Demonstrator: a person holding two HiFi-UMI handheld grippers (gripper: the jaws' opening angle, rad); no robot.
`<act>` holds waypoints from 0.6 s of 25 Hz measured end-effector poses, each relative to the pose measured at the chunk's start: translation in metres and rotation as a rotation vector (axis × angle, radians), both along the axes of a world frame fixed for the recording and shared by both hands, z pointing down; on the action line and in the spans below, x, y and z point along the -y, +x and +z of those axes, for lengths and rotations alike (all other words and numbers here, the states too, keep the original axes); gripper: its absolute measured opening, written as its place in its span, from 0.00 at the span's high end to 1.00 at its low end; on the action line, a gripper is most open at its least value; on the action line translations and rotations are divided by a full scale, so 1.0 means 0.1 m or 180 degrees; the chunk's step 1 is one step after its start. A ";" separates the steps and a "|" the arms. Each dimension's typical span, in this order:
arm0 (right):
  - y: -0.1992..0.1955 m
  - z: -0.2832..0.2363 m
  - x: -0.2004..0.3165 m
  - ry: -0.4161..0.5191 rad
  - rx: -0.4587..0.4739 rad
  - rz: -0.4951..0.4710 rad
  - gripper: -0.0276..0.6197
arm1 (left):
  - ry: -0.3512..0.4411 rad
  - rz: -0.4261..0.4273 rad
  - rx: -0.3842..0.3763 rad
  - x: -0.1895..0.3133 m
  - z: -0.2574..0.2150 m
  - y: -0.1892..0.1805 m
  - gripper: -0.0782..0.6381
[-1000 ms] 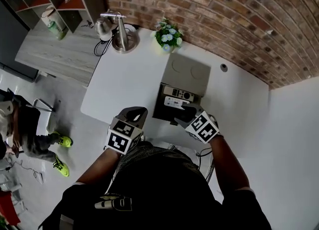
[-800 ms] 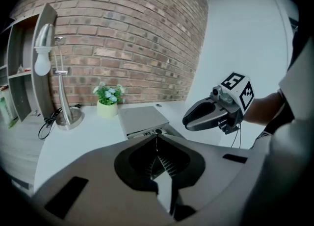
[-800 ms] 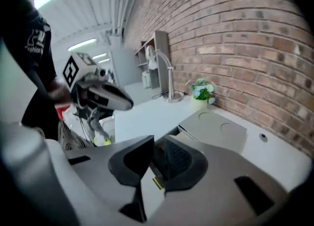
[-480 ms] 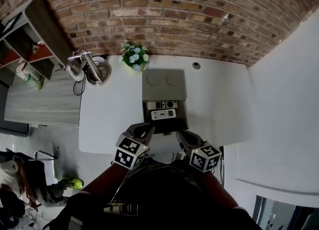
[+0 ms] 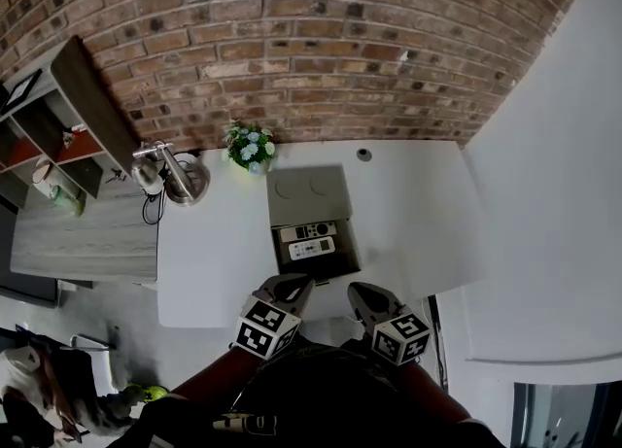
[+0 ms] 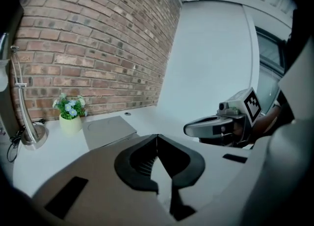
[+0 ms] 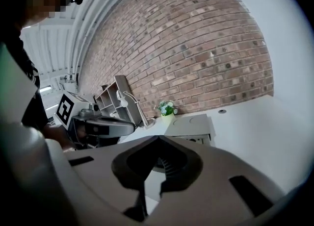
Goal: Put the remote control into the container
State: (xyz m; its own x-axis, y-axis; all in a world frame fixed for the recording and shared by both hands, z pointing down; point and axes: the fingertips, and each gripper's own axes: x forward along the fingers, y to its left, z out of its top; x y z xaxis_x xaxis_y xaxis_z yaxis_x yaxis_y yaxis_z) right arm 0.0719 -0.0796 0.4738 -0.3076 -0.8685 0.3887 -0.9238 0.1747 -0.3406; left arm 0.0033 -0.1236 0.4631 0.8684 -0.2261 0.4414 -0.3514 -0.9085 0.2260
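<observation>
A dark open container (image 5: pixel 328 263) sits mid-table with two remote controls lying in it, a grey one (image 5: pixel 307 232) and a white one (image 5: pixel 311 248). Its grey lid (image 5: pixel 309 193) lies flat just behind it. Both grippers hover at the table's near edge, short of the container. My left gripper (image 5: pixel 295 285) is shut with nothing between its jaws, which meet at a point (image 6: pixel 157 136). My right gripper (image 5: pixel 358 292) is also shut and empty (image 7: pixel 158 138). Each gripper view shows the other gripper to its side.
A small pot of flowers (image 5: pixel 247 149) and a desk lamp (image 5: pixel 173 176) with its cable stand at the table's back left, against the brick wall. A cable hole (image 5: pixel 362 155) is at the back. A shelf unit (image 5: pixel 60 135) stands to the left.
Both grippers have drawn back from the container to the table's near edge. The right gripper, which was over the container, now stands shut. The head view has swung towards the wall.
</observation>
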 end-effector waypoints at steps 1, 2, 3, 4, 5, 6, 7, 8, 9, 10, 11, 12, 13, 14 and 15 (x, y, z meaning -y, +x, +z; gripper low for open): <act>0.00 -0.05 0.00 0.0039 -0.0016 -0.0052 0.95 | 0.0010 -0.0073 0.0001 -0.02 -0.01 -0.04 0.88; 0.00 -0.09 -0.01 0.0072 -0.0015 -0.0097 0.95 | 0.0009 -0.0163 0.0001 -0.04 -0.01 -0.09 0.88; 0.01 -0.13 -0.03 0.0098 -0.0018 -0.0137 0.95 | 0.0001 -0.0266 -0.0002 -0.07 -0.01 -0.14 0.88; 0.02 -0.15 -0.06 0.0114 -0.0037 -0.0167 0.94 | -0.0006 -0.0377 -0.0007 -0.09 0.00 -0.19 0.88; 0.04 -0.17 -0.11 0.0121 -0.0066 -0.0186 0.94 | -0.0016 -0.0487 -0.0009 -0.13 0.00 -0.23 0.88; 0.06 -0.17 -0.18 0.0124 -0.0088 -0.0199 0.94 | -0.0037 -0.0585 -0.0012 -0.18 0.00 -0.26 0.88; 0.08 -0.18 -0.27 0.0132 -0.0093 -0.0215 0.94 | -0.0066 -0.0663 -0.0016 -0.26 0.01 -0.28 0.88; 0.10 -0.18 -0.36 0.0147 -0.0079 -0.0239 0.94 | -0.0089 -0.0722 -0.0018 -0.36 0.03 -0.28 0.88; 0.11 -0.18 -0.46 0.0168 -0.0051 -0.0278 0.94 | -0.0099 -0.0765 -0.0015 -0.45 0.04 -0.27 0.88; 0.11 -0.18 -0.56 0.0191 -0.0013 -0.0334 0.94 | -0.0097 -0.0797 -0.0009 -0.54 0.04 -0.25 0.88; 0.11 -0.18 -0.66 0.0215 0.0028 -0.0405 0.94 | -0.0090 -0.0822 -0.0007 -0.63 0.04 -0.23 0.88; 0.09 -0.18 -0.76 0.0241 0.0058 -0.0485 0.94 | -0.0079 -0.0842 -0.0015 -0.72 0.03 -0.21 0.88; 0.08 -0.18 -0.86 0.0268 0.0063 -0.0563 0.94 | -0.0064 -0.0859 -0.0026 -0.83 0.01 -0.18 0.88; 0.06 -0.17 -0.96 0.0293 0.0042 -0.0630 0.95 | -0.0047 -0.0874 -0.0034 -0.94 -0.01 -0.17 0.88; 0.06 -0.16 -1.05 0.0316 0.0006 -0.0682 0.95 | -0.0032 -0.0889 -0.0033 -1.05 -0.01 -0.15 0.88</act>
